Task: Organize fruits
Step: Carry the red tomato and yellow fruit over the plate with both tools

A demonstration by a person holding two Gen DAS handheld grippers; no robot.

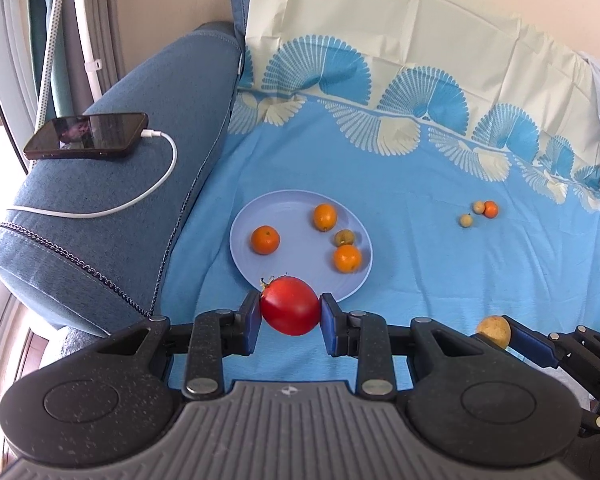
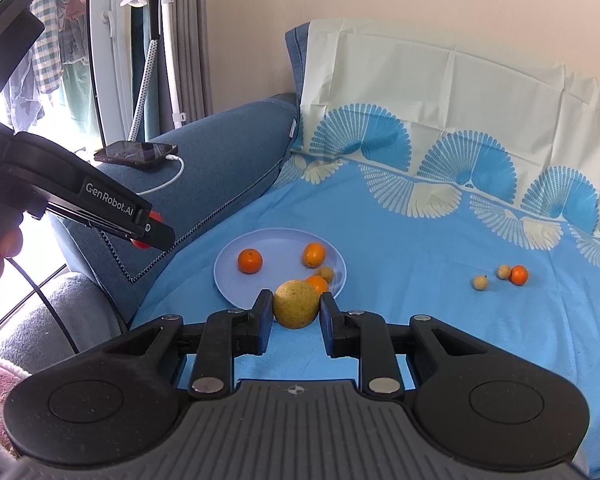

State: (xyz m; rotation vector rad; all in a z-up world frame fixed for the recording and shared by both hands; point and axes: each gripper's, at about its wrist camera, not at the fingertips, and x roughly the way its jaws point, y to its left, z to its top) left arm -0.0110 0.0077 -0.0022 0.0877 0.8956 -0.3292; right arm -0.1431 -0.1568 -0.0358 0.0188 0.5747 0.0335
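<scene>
My left gripper is shut on a red tomato and holds it just above the near rim of a pale blue plate. The plate holds three orange citrus fruits and a small tan fruit. My right gripper is shut on a yellow-green round fruit near the plate's front rim. It also shows in the left wrist view. Two tan fruits and a small orange one lie on the blue cloth to the right.
A blue sofa armrest stands left of the plate, with a phone and white charging cable on it. A cream and blue patterned cloth covers the seat and backrest. The left gripper body shows at the right wrist view's left.
</scene>
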